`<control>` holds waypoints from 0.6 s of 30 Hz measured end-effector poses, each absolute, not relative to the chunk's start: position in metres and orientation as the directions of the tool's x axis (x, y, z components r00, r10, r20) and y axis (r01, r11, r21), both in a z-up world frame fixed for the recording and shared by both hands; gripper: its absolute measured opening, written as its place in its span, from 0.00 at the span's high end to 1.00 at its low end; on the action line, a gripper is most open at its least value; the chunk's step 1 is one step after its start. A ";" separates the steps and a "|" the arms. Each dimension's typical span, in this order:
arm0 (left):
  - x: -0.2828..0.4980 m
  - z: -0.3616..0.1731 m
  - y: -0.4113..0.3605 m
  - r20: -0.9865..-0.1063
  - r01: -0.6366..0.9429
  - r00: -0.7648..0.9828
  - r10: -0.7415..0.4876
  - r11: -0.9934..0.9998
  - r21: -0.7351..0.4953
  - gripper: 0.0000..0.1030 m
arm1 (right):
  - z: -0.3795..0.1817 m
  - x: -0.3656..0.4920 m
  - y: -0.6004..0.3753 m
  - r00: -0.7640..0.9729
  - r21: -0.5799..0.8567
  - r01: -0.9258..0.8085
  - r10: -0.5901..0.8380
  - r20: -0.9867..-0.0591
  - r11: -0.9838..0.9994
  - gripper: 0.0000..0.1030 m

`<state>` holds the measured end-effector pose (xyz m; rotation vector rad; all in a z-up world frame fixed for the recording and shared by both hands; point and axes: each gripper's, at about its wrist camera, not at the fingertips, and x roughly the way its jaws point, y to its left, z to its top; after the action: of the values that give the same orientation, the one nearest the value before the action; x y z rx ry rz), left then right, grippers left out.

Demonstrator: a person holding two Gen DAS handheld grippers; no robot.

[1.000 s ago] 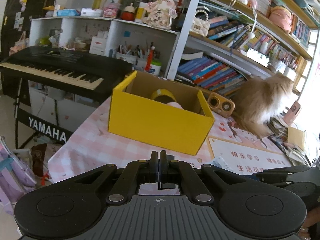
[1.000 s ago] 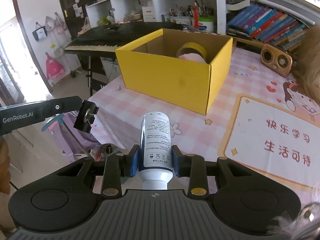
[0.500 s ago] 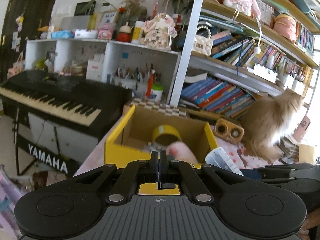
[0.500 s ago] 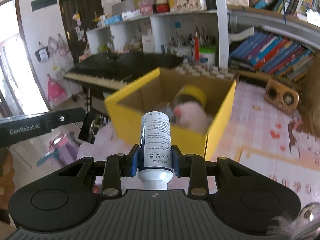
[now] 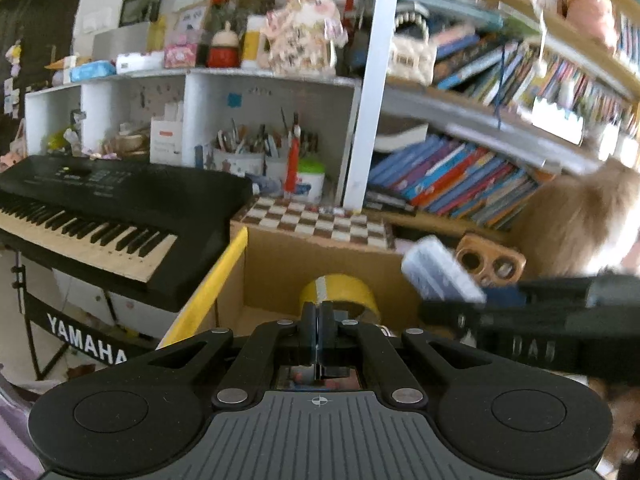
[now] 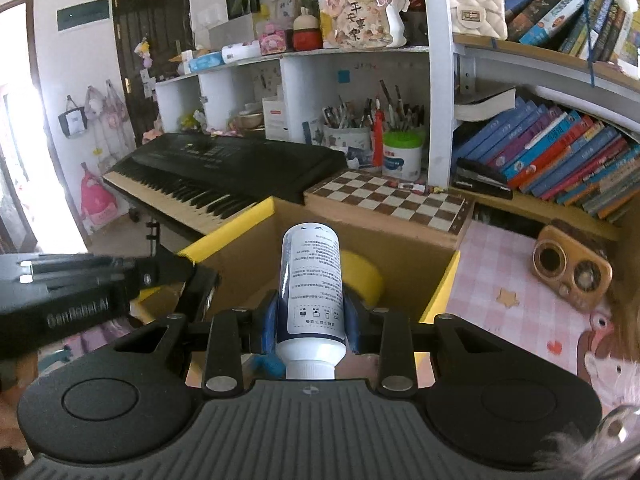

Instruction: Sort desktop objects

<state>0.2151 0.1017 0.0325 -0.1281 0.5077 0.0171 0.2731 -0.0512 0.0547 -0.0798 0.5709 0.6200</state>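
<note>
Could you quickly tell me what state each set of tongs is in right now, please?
Left tongs: closed, holding nothing.
Right tongs: closed on the bottle, above the yellow box.

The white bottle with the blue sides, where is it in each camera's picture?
Left wrist view: the white bottle is a blurred shape at right of centre, above the yellow box, sticking out of the right claw.
Right wrist view: the bottle is in the centre, clamped in the right claw, cap towards the camera.
Shared landmark: the yellow tape roll inside the box.
</note>
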 end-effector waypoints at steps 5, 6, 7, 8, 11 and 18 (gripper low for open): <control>0.244 0.008 0.094 -0.560 -0.057 0.829 0.010 0.996 -0.067 1.00 | 0.045 0.310 -0.043 0.652 0.063 -0.581 0.509 -0.562 0.812 0.70; 0.249 0.005 0.093 -0.572 -0.057 0.820 0.013 0.997 -0.059 1.00 | 0.041 0.317 -0.041 0.645 0.055 -0.583 0.503 -0.575 0.811 0.70; 0.253 0.001 0.091 -0.586 -0.055 0.810 0.015 0.997 -0.051 1.00 | 0.038 0.323 -0.040 0.638 0.049 -0.585 0.496 -0.588 0.810 0.70; 0.257 -0.003 0.089 -0.598 -0.052 0.801 0.017 0.998 -0.042 1.00 | 0.034 0.328 -0.038 0.631 0.046 -0.586 0.490 -0.601 0.809 0.70; 0.265 -0.013 0.086 -0.625 -0.049 0.780 0.023 0.999 -0.024 1.00 | 0.024 0.339 -0.032 0.607 0.034 -0.602 0.485 -0.630 0.797 0.70; 0.274 -0.020 0.084 -0.658 -0.039 0.752 0.030 0.999 0.001 1.00 | 0.006 0.352 -0.017 0.549 -0.003 -0.649 0.466 -0.694 0.761 0.70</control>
<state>0.2736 0.0838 -0.0203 -0.0129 0.7186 0.0375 0.3515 -0.0166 0.0064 -0.2734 0.7335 0.6696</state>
